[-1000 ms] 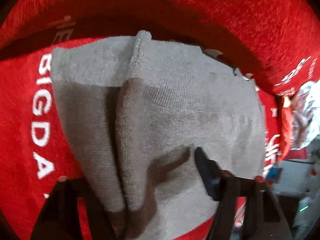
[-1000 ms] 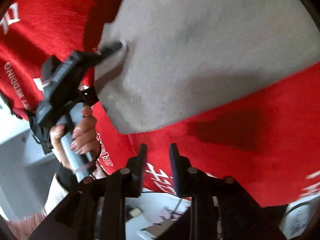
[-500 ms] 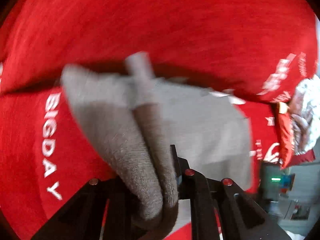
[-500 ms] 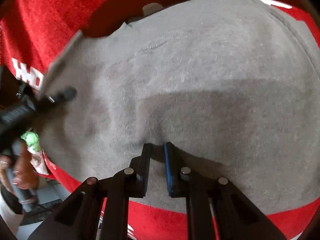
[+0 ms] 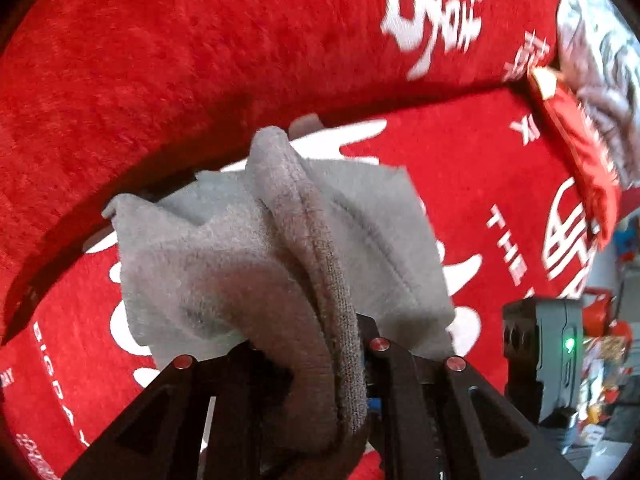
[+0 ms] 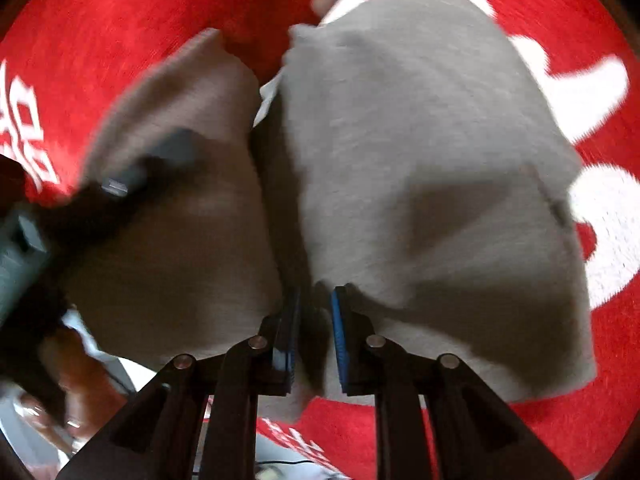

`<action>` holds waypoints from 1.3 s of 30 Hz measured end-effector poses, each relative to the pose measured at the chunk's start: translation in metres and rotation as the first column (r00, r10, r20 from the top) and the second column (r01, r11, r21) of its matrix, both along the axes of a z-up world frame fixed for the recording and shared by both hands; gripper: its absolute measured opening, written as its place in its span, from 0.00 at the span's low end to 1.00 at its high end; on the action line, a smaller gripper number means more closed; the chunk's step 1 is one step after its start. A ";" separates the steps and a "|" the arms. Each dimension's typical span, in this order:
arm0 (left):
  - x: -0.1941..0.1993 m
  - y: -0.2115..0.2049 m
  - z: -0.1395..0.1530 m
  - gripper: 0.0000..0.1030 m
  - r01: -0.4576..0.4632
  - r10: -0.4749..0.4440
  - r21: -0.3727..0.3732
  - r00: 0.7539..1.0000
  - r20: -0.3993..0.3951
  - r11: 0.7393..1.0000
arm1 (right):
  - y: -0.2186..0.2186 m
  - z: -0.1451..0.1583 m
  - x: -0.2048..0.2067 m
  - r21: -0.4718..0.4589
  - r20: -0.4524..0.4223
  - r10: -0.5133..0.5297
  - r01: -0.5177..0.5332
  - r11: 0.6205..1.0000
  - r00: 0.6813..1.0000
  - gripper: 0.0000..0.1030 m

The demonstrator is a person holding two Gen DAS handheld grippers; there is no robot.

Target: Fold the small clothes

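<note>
A small grey knit garment [image 5: 224, 264] hangs bunched over a red cloth with white lettering [image 5: 480, 168]. My left gripper [image 5: 308, 336] is shut on a thick gathered ridge of it, which runs up between the fingers. In the right wrist view the same garment [image 6: 420, 160] fills the frame, sagging in two lobes. My right gripper [image 6: 314, 304] has a fold of the near edge between its blue pads, and its jaws are opening. The left gripper [image 6: 120, 188] shows blurred on the garment's left side.
A thick red fold or roll of the cloth [image 5: 180, 60] rises behind the garment. Crinkled silver packaging [image 5: 600, 40] and a red packet [image 5: 576, 136] lie at the far right. A grey device with a green light [image 5: 540, 352] is close on the right. A person's hand [image 6: 80, 380] is at lower left.
The left gripper closed on the garment's gathered edge and carried it up and across the red cloth. The right gripper moved onto the garment and pinched its near edge.
</note>
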State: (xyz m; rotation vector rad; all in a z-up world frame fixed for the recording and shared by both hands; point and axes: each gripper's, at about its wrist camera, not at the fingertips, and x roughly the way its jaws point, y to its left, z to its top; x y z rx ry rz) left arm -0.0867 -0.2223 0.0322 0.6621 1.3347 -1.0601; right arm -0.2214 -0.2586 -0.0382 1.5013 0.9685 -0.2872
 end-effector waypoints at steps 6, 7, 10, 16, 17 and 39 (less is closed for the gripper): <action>-0.019 0.003 0.024 0.69 0.117 -0.116 0.003 0.985 0.128 0.993 | -0.009 -0.020 -0.016 0.074 0.054 -0.048 0.044 0.996 0.997 0.17; -0.024 0.002 0.032 0.76 0.139 -0.135 -0.013 0.977 0.168 0.990 | -0.010 -0.021 -0.016 0.077 0.056 -0.047 0.043 0.996 0.997 0.17; -0.037 0.001 0.056 0.85 0.198 -0.177 -0.053 0.948 0.266 0.979 | -0.016 -0.022 -0.019 0.074 0.056 -0.040 0.036 0.997 0.998 0.17; -0.003 0.025 0.091 0.85 0.058 -0.017 -0.182 0.976 0.219 0.982 | -0.030 -0.018 -0.030 0.083 0.103 -0.120 0.111 0.990 0.987 0.18; 0.011 0.038 0.095 0.85 0.001 0.044 -0.194 0.973 0.225 0.981 | -0.036 -0.022 -0.033 0.096 0.118 -0.145 0.134 0.986 0.982 0.18; 0.103 0.035 0.020 0.85 -0.344 0.348 -0.117 0.937 0.016 0.932 | -0.075 0.011 -0.008 0.112 0.237 -0.088 0.063 0.992 0.968 0.62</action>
